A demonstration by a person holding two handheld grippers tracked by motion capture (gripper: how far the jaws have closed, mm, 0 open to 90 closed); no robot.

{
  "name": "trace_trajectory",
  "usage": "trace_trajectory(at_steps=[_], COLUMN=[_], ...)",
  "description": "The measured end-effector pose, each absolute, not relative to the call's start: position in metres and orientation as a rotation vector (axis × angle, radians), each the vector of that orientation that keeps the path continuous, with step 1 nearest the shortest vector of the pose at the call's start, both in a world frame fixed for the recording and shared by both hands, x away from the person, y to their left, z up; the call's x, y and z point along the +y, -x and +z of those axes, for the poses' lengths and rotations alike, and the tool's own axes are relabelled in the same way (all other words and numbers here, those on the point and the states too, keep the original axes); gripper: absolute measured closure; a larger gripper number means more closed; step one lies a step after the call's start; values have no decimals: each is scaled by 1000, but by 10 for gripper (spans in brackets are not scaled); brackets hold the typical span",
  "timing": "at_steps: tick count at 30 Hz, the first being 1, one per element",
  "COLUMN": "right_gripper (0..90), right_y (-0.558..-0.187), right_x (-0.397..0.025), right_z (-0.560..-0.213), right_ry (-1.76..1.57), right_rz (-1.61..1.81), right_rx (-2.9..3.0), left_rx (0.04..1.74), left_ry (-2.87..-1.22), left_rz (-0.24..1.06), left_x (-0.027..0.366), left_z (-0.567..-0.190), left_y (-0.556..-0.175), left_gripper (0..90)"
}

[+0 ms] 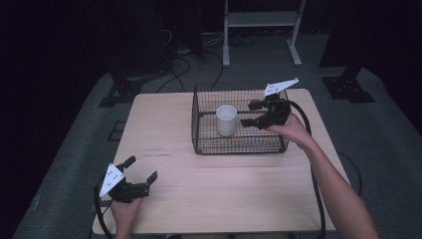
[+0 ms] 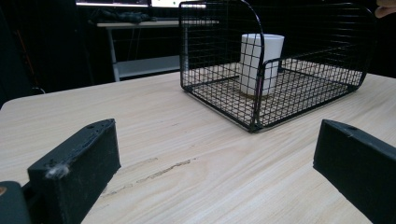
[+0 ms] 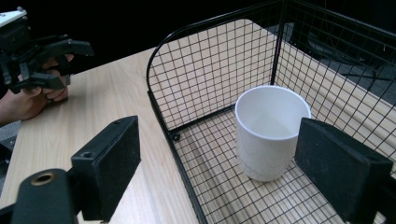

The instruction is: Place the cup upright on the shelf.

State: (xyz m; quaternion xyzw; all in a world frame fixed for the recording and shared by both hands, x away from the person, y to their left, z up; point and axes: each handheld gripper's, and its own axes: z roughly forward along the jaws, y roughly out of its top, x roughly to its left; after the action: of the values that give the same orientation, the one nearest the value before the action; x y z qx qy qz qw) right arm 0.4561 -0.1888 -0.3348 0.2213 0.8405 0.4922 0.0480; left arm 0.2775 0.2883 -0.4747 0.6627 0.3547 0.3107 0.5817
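A white cup stands upright inside a black wire basket on the far half of the wooden table. My right gripper hovers open over the basket's right part, its jaws pointing left at the cup without touching it. In the right gripper view the cup sits ahead between the wide-apart jaws of the right gripper, inside the basket. My left gripper rests open near the table's front left corner, holding nothing. The left gripper faces the basket and the cup from a distance.
Beyond the table stands a light metal shelf frame. Dark stand bases and cables lie on the grey floor. The other hand and left gripper appear far off in the right gripper view.
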Motion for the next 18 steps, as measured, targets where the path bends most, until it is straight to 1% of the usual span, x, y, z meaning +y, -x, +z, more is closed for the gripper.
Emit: trace_trajectory(at_steps=[18], right_gripper=[136], right_y=[-425], right_x=[-212], right_z=[-348], right_ry=[-673], right_rz=[1493], right_rx=[2596], left_rx=[830], left_ry=[-1550], left_rz=[731], left_x=[288], left_z=[-475], left_y=[-277], left_gripper=[0])
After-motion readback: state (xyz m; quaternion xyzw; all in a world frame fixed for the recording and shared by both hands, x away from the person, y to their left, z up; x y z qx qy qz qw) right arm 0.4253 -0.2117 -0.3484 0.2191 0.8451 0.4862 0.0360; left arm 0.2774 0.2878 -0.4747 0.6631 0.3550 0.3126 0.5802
